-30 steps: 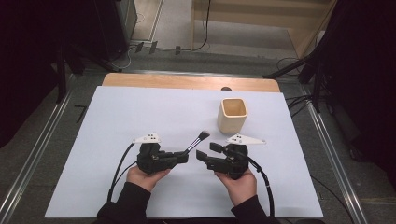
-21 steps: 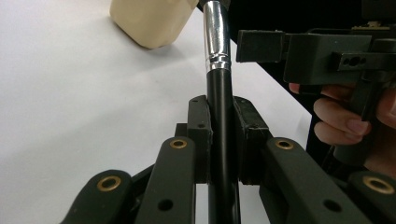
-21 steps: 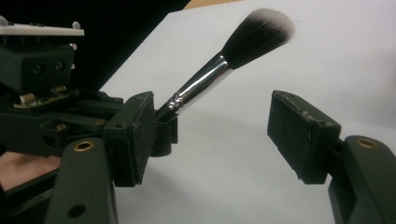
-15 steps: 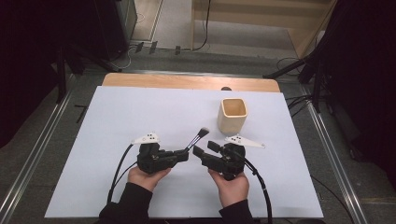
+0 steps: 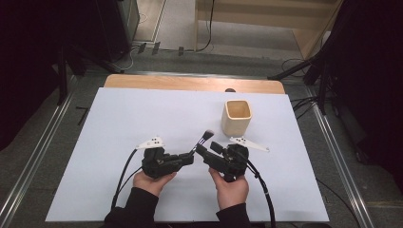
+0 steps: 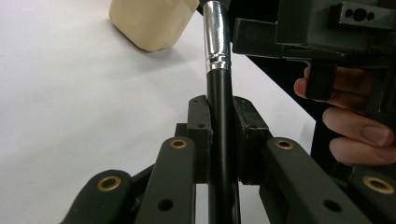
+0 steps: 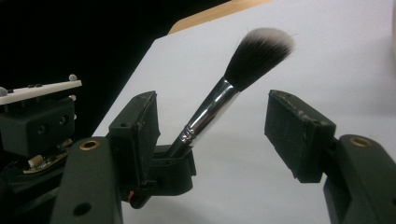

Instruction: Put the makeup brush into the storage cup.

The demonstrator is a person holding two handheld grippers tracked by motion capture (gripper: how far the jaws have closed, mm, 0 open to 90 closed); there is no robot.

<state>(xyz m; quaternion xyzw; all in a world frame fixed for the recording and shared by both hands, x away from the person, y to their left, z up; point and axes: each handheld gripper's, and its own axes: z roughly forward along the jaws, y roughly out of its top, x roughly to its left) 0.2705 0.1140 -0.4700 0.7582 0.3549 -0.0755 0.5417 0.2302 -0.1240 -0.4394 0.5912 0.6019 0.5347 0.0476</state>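
Over white table (image 5: 119, 123), left tongs (image 5: 190, 158) clench brush (image 5: 202, 140); right tongs (image 5: 205, 148), unclenched, have closed in.

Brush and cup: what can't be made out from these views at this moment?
- Brush: in the left gripper view its bristles are cut off by the top edge; the handle's lower end is hidden between the left gripper pads.
- Cup: in the high view its walls hide the bottom inside, so its contents cannot be told; in the left gripper view its upper part is cut off by the top edge.
- Right gripper: in the high view its jaw gap is too small to judge.
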